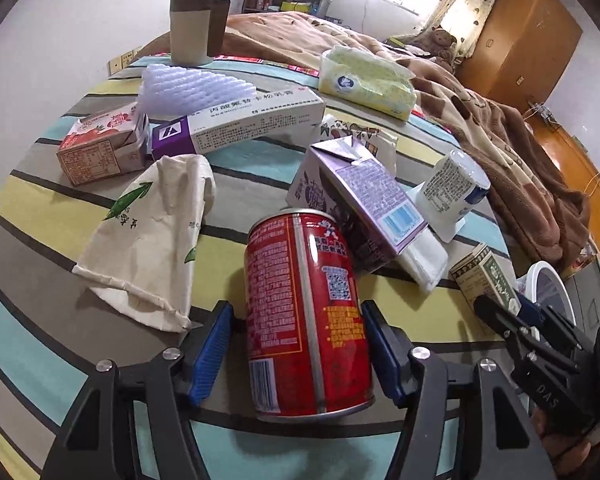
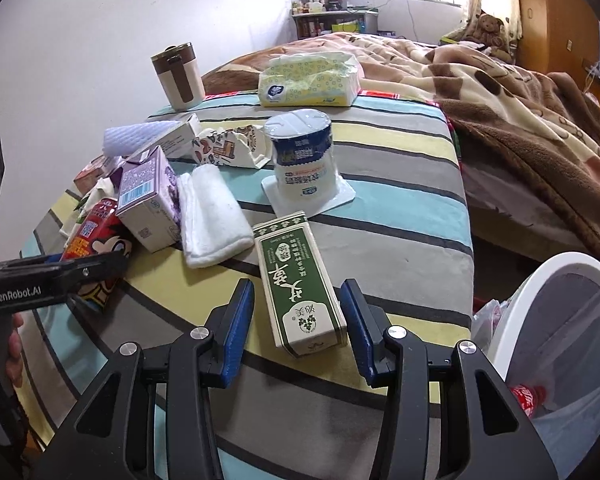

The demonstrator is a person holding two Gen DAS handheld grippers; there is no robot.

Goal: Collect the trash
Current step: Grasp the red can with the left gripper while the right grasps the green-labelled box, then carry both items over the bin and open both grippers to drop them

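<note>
Both grippers are wide open, each straddling a target, nothing gripped yet.

Left gripper (image 1: 298,354): red can (image 1: 306,312) lies on its side between the blue pads, small gaps both sides, near edge of the striped bench (image 1: 40,216). Right gripper (image 2: 298,330): green carton (image 2: 300,284) lies flat between the pads, near-right corner of the bench, just left of the white trash bin (image 2: 556,320).

Risks, as I read it:
- Can is round and on its side, so uneven pad contact could roll it or squirt it out. It also looks to be touching the purple carton (image 1: 364,196) behind it; a push forward would shove that into the folded white towel (image 2: 210,216).
- Crumpled paper cup (image 1: 148,240) sits just left of the left gripper and could get snagged as it closes.
- Green carton is light card; it may crush or pivot if clamped off-centre, and it is near the bench edge.
- The two grippers are close together, so they could clash on the swing toward the bin.

View differences:
- Right wrist shows the bin interior: plastic liner and a red item already inside. Left wrist only catches the bin rim.
- Left wrist shows the paper cup, the pink carton (image 1: 100,148) and the long medicine box (image 1: 240,120) at far left; these are mostly hidden in the right view.
</note>
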